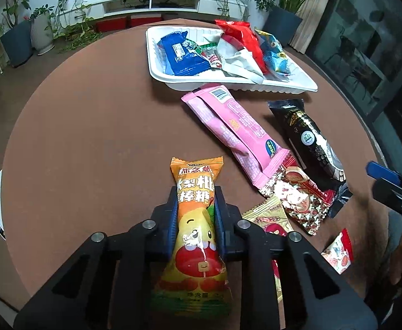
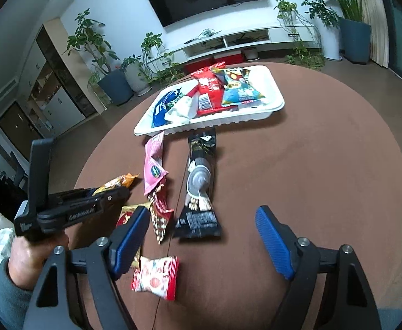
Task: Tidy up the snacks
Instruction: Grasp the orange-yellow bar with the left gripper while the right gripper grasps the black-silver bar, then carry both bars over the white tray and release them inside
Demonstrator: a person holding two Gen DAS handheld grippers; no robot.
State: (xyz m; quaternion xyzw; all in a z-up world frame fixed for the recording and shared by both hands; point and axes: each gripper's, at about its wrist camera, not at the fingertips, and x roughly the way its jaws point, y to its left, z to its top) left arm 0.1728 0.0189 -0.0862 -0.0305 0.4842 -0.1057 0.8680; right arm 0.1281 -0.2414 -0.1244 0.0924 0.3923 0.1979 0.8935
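My left gripper (image 1: 196,195) is shut on an orange and yellow lollipop packet (image 1: 195,236), its pads pressing the packet's middle just above the brown round table (image 1: 91,143). In the right wrist view this gripper (image 2: 118,192) shows at the left with the packet's end (image 2: 124,180) poking out. My right gripper (image 2: 202,214) stands open over bare table with nothing between its fingers; a small red and white packet (image 2: 157,276) lies under its left finger. A white tray (image 1: 228,86) at the far side holds several snack packets.
Loose on the table lie a pink packet (image 1: 236,129), a black packet (image 1: 311,140), a red patterned packet (image 1: 297,195) and a yellow-red one (image 1: 267,214). The right gripper's blue pad (image 1: 382,172) shows at the right edge. Potted plants and a TV shelf stand beyond.
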